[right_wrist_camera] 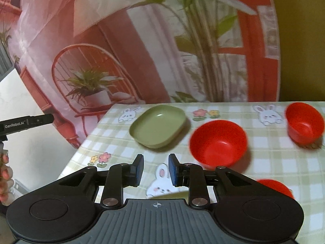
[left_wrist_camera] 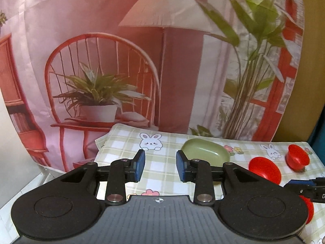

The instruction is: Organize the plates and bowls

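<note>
Right wrist view, nearest first: the right gripper (right_wrist_camera: 156, 171) hangs over the tabletop (right_wrist_camera: 274, 162) with its blue-padded jaws spread and nothing between them, above a bunny printed on the checked green cloth. Just under its body a sliver of something pale green shows, too hidden to name, and by its right linkage the rim of a near red bowl (right_wrist_camera: 274, 186) peeks out close to the near edge. Beyond the jaws and slightly right stands a larger red bowl (right_wrist_camera: 218, 143), upright and open side up. Left of it, apart from it and nearer the tabletop's left edge, lies the green plate (right_wrist_camera: 158, 126), a shallow rounded-rectangular dish resting flat. Farther right, toward the far right corner, a smaller red bowl (right_wrist_camera: 304, 123) stands tilted slightly, well apart from the others. At the left border the tip of the other tool and pink-nailed fingers (right_wrist_camera: 5, 174) are visible off the tabletop's left side. Left wrist view: the left gripper (left_wrist_camera: 160, 166) is held low at the near left of the tabletop, jaws spread and empty; the green plate lies just beyond its right jaw. A printed backdrop (right_wrist_camera: 121, 50) of a chair, lamp and plants hangs behind the far edge.
</note>
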### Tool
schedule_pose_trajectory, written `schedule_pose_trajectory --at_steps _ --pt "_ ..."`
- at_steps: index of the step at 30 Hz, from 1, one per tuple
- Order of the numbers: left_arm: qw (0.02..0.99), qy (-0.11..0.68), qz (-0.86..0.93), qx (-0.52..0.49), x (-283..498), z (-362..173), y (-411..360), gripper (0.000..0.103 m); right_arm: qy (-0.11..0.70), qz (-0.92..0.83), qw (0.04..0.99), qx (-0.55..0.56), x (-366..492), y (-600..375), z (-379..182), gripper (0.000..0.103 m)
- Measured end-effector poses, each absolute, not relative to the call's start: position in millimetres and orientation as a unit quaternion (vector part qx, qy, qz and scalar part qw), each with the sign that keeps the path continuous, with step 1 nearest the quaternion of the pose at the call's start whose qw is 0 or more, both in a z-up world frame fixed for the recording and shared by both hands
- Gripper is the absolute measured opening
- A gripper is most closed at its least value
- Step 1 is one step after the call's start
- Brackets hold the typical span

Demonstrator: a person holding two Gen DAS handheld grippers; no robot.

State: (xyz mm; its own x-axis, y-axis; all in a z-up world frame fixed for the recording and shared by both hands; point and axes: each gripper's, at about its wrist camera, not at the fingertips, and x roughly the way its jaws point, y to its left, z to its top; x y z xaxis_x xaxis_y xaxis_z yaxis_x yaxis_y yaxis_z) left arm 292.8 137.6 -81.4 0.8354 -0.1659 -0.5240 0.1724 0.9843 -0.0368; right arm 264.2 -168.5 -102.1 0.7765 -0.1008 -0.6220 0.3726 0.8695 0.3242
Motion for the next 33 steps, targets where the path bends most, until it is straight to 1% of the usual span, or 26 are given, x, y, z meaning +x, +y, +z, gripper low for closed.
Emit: schedule_pose_trajectory --at_steps 1,2,5,10,17,24,30,33 --pt "0.958 0.274 -0.089 0.008 297.4 -84.8 139.5 0.035 0.311 -0.129 0.916 0.218 272.6 -168.2 -104.0 0.027" --pt "0.957 0.275 -0.090 0.009 303.8 -88.3 140.6 0.035 0.295 -0.128 0.921 0.221 279.6 -167.4 -105.9 0.028" --pt "0.955 0.281 -0.098 0.005 326.8 -101.2 142.3 0.035 0.308 -0.134 0.915 0.225 304.3 -170.6 -113.6 0.031" --pt "0.946 0.302 -0.117 -0.004 378.8 -129.4 138.0 0.035 0.325 -0.150 0.901 0.245 347.6 -183.6 -125.1 0.032" --pt "0.929 0.336 -0.154 -0.004 444.4 -169.2 109.5 0.035 0.353 -0.186 0.872 0.285 401.4 -219.0 -149.1 0.032" --pt "0.917 0.369 -0.154 -0.014 478.7 -205.0 91.9 0.036 0.391 -0.232 0.835 0.311 432.4 -253.3 -175.6 0.032" --pt "0.903 0.401 -0.155 -0.026 498.0 -220.5 87.2 0.036 0.412 -0.233 0.827 0.305 445.7 -255.0 -190.7 0.032" --pt "0.900 0.404 -0.161 -0.026 500.4 -223.5 82.5 0.036 0.420 -0.238 0.821 0.305 449.4 -256.1 -197.8 0.032"
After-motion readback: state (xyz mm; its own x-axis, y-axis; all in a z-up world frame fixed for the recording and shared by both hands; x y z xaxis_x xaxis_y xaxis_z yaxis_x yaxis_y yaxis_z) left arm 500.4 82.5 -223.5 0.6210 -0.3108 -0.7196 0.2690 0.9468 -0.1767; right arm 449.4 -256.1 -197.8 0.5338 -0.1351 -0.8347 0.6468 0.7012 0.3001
